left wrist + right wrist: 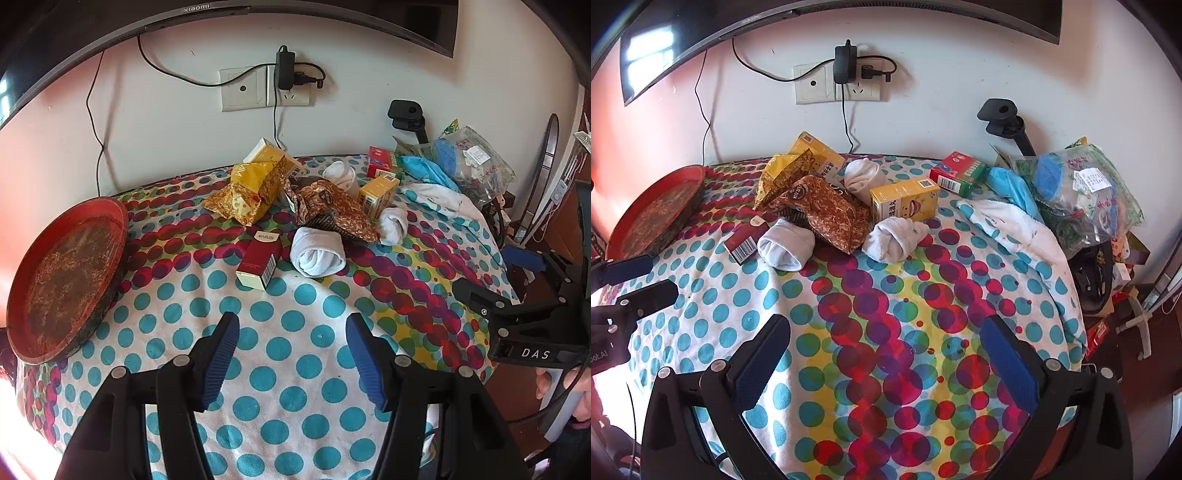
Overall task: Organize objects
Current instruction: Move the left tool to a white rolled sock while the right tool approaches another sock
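Note:
A pile lies mid-table on the dotted cloth: a dark red box [258, 258] [747, 240], rolled white socks [318, 253] [786, 246] [892, 240], a brown snack bag [332, 210] [827, 216], a yellow snack bag [247, 192], a yellow box [378, 194] [905, 199] and a red-green box [956, 173]. My left gripper [291, 328] is open and empty, well short of the red box. My right gripper [886, 332] is open and empty over bare cloth, short of the socks.
A red round tray [66, 273] [653, 214] sits at the table's left edge. A clear bag of items [1082, 192], a blue cloth [1012, 188] and a white towel [1015, 225] crowd the right side. A wall with sockets and cables stands behind.

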Demonstrator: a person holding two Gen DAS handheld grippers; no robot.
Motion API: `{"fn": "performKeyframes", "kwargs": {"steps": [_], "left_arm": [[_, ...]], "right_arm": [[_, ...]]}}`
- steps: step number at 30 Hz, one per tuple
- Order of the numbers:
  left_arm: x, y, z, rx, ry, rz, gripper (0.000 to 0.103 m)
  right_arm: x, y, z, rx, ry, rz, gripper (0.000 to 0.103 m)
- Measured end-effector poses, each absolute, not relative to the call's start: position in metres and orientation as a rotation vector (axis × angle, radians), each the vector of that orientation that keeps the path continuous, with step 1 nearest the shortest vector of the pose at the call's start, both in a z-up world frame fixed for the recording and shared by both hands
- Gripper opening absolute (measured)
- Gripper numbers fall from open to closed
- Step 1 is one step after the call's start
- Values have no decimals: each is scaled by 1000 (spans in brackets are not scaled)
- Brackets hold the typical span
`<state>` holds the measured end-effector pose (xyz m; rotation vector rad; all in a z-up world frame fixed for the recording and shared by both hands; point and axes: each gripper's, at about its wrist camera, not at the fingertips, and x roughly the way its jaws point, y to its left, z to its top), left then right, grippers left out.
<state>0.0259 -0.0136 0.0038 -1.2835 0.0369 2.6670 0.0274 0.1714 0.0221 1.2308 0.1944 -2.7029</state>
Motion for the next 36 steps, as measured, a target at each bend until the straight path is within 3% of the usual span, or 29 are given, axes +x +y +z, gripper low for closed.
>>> {"fn": "performKeyframes", "kwargs": {"steps": [5,8,11,13,16,30,32,34,36], "left_arm": [[20,-10,-7,-1303,77,2596,62],[14,-14,-7,-1282,-4,2609,62],[5,-11,-9,-1280,69,2691,62],[-4,-9,-14,-1323,93,2678,62],[-16,-5,-23,-1353,96,2659,62],[-56,16,-49,-1406,50,2577,62],[-60,20,-50,-1395,60,2581,62],[-65,25,-52,-1394,80,2576,62],[-69,27,-55,-1402,94,2584,62]], "right_arm": [[26,171,20,1075,252,-2685,101],[16,172,10,1064,290,-2661,101],[1,177,1,1089,240,-2636,94],[-10,176,-5,1116,257,-2628,81],[-29,175,-15,1171,266,-2614,73],[-87,158,-52,1225,278,-2604,69],[-89,158,-56,1227,263,-2589,59],[-92,158,-60,1237,233,-2556,38],[-93,158,-65,1258,219,-2539,34]]}}
